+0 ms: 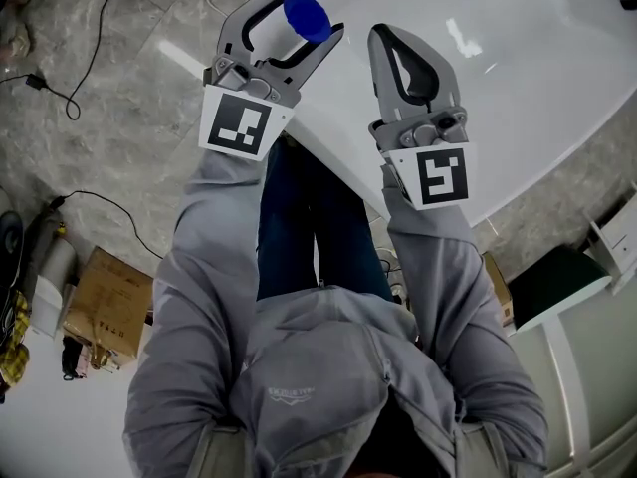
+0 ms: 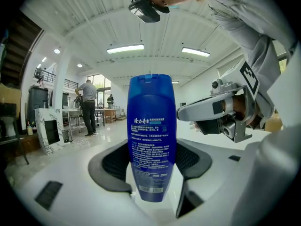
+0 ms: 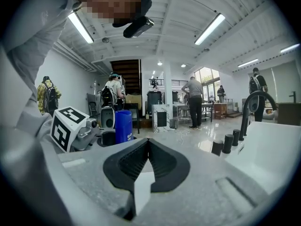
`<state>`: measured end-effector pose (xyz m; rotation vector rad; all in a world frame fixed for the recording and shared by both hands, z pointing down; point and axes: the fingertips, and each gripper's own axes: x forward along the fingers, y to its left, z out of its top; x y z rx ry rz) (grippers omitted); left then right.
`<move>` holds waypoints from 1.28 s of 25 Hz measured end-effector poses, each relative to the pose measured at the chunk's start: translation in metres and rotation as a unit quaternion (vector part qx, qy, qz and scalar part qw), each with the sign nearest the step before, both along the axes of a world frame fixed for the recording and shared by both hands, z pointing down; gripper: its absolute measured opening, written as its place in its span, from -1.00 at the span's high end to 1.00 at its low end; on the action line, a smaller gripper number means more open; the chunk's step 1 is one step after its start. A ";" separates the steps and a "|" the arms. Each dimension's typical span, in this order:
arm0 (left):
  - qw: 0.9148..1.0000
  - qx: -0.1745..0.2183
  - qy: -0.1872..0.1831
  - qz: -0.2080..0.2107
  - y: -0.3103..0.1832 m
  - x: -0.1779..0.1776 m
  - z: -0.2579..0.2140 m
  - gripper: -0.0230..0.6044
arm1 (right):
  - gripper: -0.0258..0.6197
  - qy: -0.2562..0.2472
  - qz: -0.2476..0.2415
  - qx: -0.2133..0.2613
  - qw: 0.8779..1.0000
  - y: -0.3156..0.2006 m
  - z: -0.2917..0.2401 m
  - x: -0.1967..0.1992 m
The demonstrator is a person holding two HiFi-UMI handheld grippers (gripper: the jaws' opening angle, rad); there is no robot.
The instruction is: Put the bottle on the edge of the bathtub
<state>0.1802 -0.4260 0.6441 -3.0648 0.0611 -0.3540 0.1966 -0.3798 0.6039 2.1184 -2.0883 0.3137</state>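
Now: left gripper (image 1: 295,20) clamps blue shampoo bottle (image 2: 151,135); right gripper (image 3: 147,147) closed, empty.
Risk: released tilted, it likely slides off bathtub rim (image 1: 338,157).

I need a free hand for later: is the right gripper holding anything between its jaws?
No, the right gripper has its jaws closed tip to tip with nothing between them.

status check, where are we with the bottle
Left gripper shut on blue bottle, held in the air by the bathtub rim. Right gripper shut, empty. Bottle not yet on the edge; nothing seen blocking it.
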 end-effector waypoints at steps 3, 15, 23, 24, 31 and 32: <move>1.000 -0.002 -0.002 -0.001 0.000 0.001 0.006 0.05 | 0.92 -0.005 0.002 -0.001 1.000 0.000 0.003 0.001; 1.000 -0.003 -0.009 -0.001 -0.001 0.007 0.024 0.05 | 0.92 -0.014 0.004 -0.008 1.000 0.001 0.010 0.002; 1.000 -0.005 -0.015 0.006 0.003 0.006 0.035 0.05 | 0.92 -0.017 0.004 -0.014 1.000 0.005 0.014 0.000; 1.000 -0.005 -0.012 0.006 0.003 0.007 0.036 0.05 | 0.92 -0.019 0.005 -0.016 1.000 0.005 0.015 0.000; 1.000 -0.005 0.000 0.009 0.005 0.010 0.039 0.05 | 0.92 -0.026 0.007 -0.023 0.999 0.007 0.022 -0.002; 1.000 -0.006 0.001 0.009 0.005 0.010 0.038 0.05 | 0.92 -0.025 0.007 -0.023 0.999 0.007 0.021 -0.002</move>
